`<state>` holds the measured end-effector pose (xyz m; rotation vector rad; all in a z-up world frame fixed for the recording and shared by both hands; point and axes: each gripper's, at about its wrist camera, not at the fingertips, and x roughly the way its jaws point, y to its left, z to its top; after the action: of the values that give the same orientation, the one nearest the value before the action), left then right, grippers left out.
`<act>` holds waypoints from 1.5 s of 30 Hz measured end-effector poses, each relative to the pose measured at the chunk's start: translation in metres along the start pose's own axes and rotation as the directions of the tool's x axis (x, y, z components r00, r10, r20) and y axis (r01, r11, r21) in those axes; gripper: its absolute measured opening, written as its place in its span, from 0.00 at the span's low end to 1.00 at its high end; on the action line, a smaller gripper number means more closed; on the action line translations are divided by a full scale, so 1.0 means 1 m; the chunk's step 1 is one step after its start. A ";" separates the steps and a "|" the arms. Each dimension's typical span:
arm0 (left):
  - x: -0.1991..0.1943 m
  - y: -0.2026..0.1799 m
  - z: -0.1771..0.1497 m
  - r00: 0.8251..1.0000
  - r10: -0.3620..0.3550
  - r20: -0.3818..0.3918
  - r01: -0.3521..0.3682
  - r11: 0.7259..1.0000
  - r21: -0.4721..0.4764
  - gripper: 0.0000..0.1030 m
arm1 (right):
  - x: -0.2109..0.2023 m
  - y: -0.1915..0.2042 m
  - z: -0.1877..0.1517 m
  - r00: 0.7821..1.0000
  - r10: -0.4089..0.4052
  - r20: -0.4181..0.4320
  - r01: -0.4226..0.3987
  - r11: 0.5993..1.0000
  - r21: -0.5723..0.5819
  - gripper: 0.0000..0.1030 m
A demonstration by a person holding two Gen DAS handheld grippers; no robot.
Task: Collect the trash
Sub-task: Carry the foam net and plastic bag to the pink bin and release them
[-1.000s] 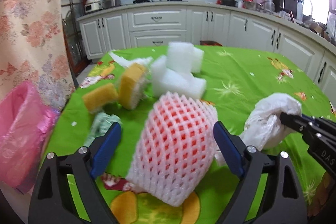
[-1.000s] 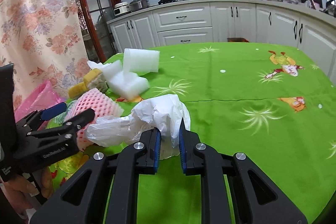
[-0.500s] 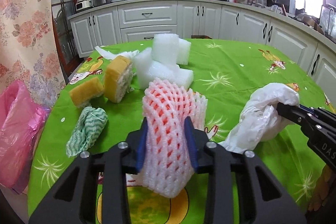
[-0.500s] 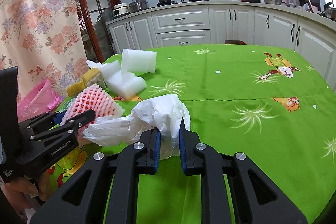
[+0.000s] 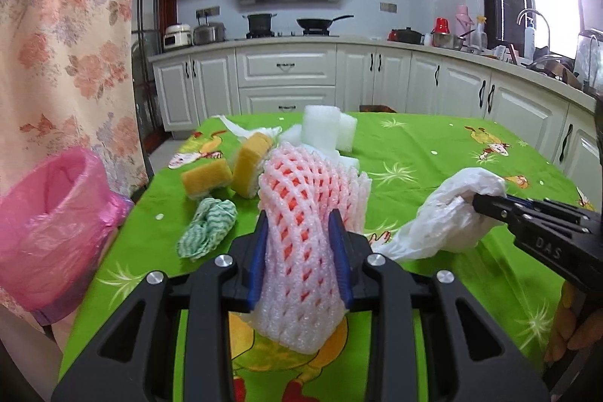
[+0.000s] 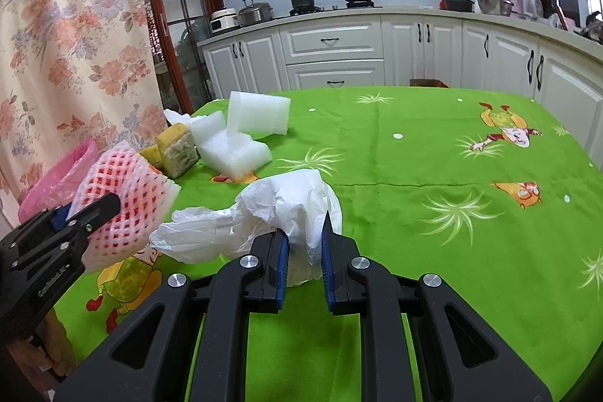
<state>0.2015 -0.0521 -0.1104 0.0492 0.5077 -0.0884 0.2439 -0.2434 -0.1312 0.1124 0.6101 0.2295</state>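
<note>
My left gripper [image 5: 299,226] is shut on a pink foam fruit net [image 5: 301,221], squeezed between the blue pads and lifted off the green tablecloth [image 5: 414,153]. From the right wrist view the net [image 6: 124,191] hangs at the left in that gripper [image 6: 90,213]. My right gripper [image 6: 304,232] is shut on a crumpled white plastic bag [image 6: 264,213], which also shows at the right of the left wrist view, bag [image 5: 452,213]. A pink-lined trash bin [image 5: 49,225] stands off the table's left edge.
Two yellow sponges [image 5: 226,172], a green-striped rag [image 5: 207,226] and white foam blocks [image 5: 328,130] lie on the table's far left. White kitchen cabinets [image 5: 286,78] run behind. A floral curtain [image 5: 64,44] hangs at the left. A hand [image 5: 565,334] holds the right gripper.
My left gripper closed on the foam net, squashing it narrow, then lifted it and drew back from the table. The right gripper kept still with the bag.
</note>
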 end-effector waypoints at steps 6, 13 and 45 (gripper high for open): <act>-0.012 -0.002 -0.012 1.000 0.005 0.011 -0.005 1.000 0.016 0.29 | -0.004 0.003 -0.002 1.000 0.025 0.006 -0.025 1.000 0.002 0.16; -0.027 0.007 -0.018 0.999 0.019 0.031 -0.019 1.000 -0.008 0.30 | -0.016 0.026 -0.007 0.998 0.052 0.019 -0.051 0.997 -0.059 0.16; -0.124 0.100 -0.028 0.966 0.192 0.171 -0.176 0.979 -0.105 0.31 | -0.046 0.181 -0.001 0.957 0.291 0.001 -0.273 0.899 -0.342 0.16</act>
<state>0.0892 0.0584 -0.0721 0.0009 0.3231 0.1117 0.1746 -0.0798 -0.0752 -0.1279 0.4920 0.6093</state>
